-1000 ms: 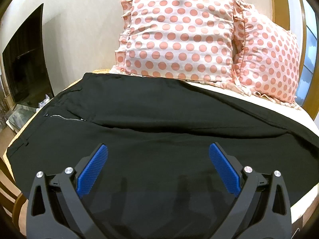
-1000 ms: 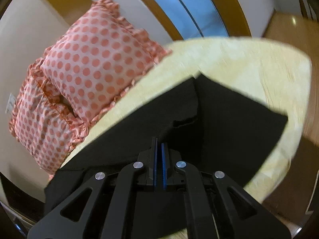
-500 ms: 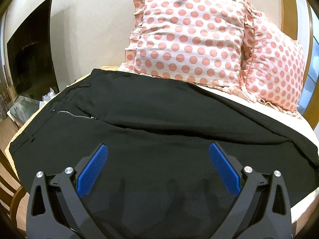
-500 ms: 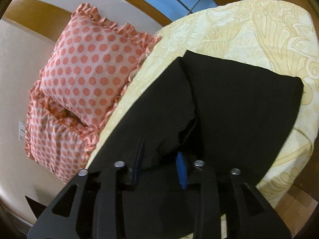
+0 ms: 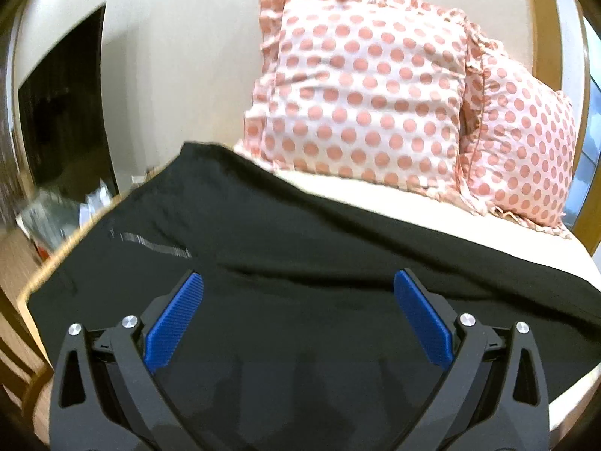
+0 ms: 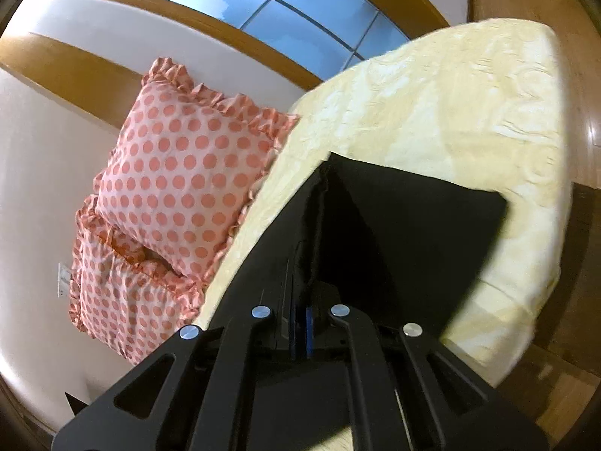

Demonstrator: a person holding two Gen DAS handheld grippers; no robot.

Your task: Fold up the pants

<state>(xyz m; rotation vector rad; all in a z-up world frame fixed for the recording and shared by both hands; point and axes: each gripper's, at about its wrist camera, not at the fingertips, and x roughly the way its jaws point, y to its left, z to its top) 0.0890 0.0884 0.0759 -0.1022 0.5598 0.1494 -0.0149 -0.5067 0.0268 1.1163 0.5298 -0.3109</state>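
Black pants [image 5: 300, 233] lie spread across the bed, the zipper [image 5: 154, 246] at the left end. My left gripper [image 5: 298, 278] hovers over the middle of them, open, with nothing between its blue pads [image 5: 174, 323]. In the right wrist view the leg end of the pants [image 6: 405, 225] lies on the yellow cover. There my right gripper [image 6: 300, 312] is shut on a raised ridge of the black fabric, which runs up out of the closed jaws.
Two pink dotted pillows [image 5: 357, 101] [image 5: 522, 158] lean on the wall behind the pants. The yellow bed cover [image 6: 450, 112] stretches beyond the leg end to the bed's edge. A dark screen [image 5: 60, 112] and clutter stand at the left, with a window [image 6: 263, 0] above.
My right gripper opened over the fabric fold, then shut on it, rolling and sinking a little. The left gripper stayed open and drifted slightly, so the pillows look nearer.
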